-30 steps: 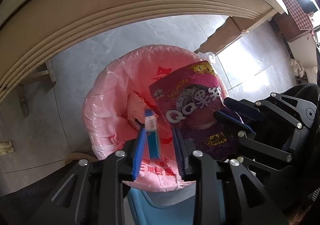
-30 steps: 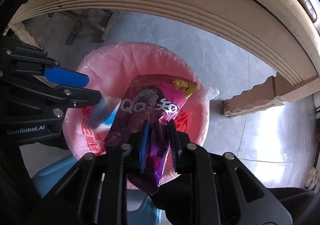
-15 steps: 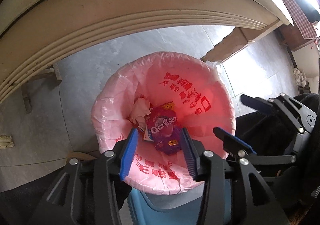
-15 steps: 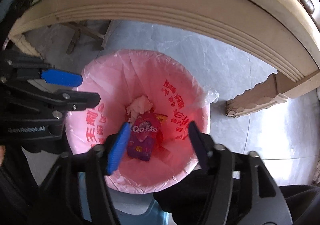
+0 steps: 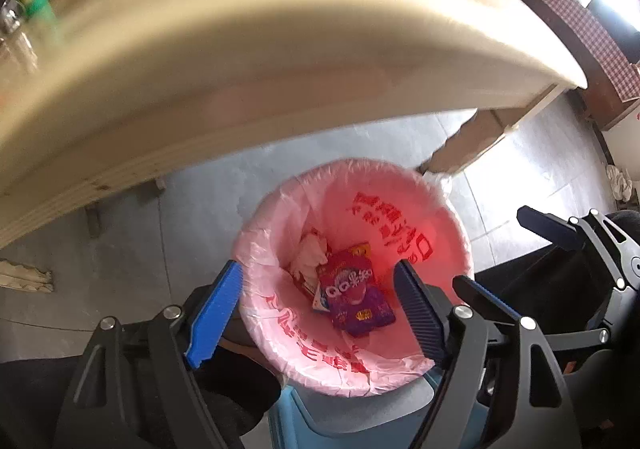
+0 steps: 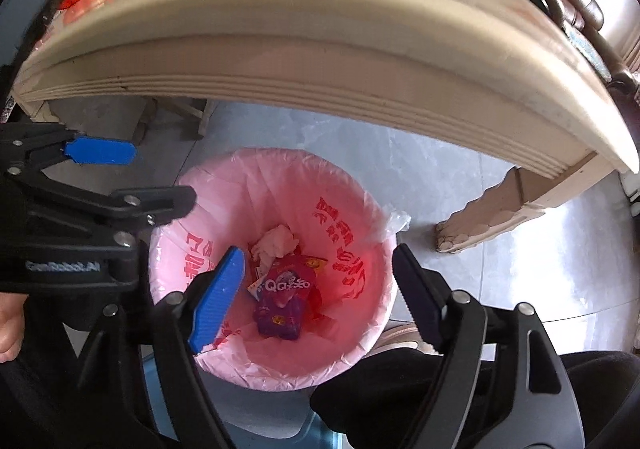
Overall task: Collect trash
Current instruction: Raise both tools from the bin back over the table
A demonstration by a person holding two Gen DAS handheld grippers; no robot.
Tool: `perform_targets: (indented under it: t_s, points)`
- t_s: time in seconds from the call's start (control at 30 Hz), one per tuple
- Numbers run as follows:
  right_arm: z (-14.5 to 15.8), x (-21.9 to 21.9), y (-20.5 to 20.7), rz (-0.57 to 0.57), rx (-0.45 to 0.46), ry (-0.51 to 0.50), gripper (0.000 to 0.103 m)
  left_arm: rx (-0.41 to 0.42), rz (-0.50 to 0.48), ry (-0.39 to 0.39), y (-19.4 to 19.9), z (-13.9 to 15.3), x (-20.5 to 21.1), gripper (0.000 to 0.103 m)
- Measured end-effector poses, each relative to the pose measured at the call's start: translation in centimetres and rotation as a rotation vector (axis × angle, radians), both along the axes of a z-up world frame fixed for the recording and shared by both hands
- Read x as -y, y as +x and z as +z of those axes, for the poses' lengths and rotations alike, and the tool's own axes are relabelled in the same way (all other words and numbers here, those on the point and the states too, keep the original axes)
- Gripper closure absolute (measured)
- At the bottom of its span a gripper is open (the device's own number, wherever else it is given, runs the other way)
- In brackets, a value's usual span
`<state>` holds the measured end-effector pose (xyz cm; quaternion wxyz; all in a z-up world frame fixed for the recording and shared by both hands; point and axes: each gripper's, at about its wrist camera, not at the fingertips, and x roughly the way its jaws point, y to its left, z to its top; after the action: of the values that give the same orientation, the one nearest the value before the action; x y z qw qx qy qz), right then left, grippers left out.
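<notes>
Beneath the cream surface (image 6: 320,49), the purple snack packet (image 6: 280,301) lies inside the pink-lined bin (image 6: 360,345). Left tool (image 5: 318,303) and right tool (image 6: 314,293) are both opening, nothing between them; drop done, probably. Next: fetch remaining tabletop litter.

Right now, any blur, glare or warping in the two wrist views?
Left wrist: cream table edge smeared by motion blur, window glare top right, purple snack packet in the pink-lined bin sharp. Right wrist: crisper overall; fisheye bows the table edge, sun glare on the grey floor tiles.
</notes>
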<state>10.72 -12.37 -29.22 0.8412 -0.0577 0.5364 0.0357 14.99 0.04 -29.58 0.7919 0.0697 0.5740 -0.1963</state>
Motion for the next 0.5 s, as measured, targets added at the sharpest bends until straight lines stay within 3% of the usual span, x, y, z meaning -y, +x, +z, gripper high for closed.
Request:
perform_targets:
  t_s: [0.23,0.33,0.5]
  points:
    - [4.2,0.2,-1.5,-0.028,0.057,0.042,0.025,0.127,0.075,0.023,-1.7,5.4,-1.9,0.023]
    - [7.3,0.3,-2.3,-0.037,0.124,0.036,0.024,0.166,0.126,0.016,-2.3,8.1,-3.2,0.022]
    - [11.7,0.5,-3.2,-0.035,0.235,0.063,0.014,0.249,0.192,0.013,-3.3,12.7,-5.0,0.018]
